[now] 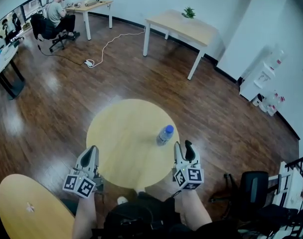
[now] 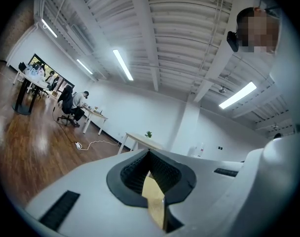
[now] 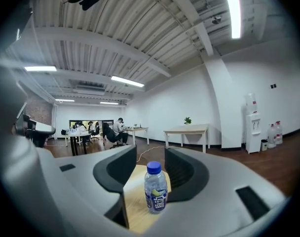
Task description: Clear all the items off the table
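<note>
A clear water bottle (image 1: 165, 134) with a blue cap stands upright on the round yellow table (image 1: 124, 138), near its right edge. My right gripper (image 1: 183, 144) hovers at the table's near right rim, just behind the bottle. It is open and its pads do not touch the bottle. In the right gripper view the bottle (image 3: 156, 194) stands ahead in the gap of the gripper (image 3: 150, 154), on the table (image 3: 135, 209). My left gripper (image 1: 92, 150) is at the table's near left rim, shut with nothing in it. The left gripper view shows its jaws (image 2: 149, 154) meeting over a sliver of table (image 2: 155, 201).
A second round table (image 1: 27, 208) lies at the lower left. A black chair (image 1: 253, 185) stands at the lower right. Farther off are a rectangular table (image 1: 184, 26) with a plant, a floor cable (image 1: 106, 46), a water dispenser (image 1: 261, 78) and a seated person (image 1: 57, 14).
</note>
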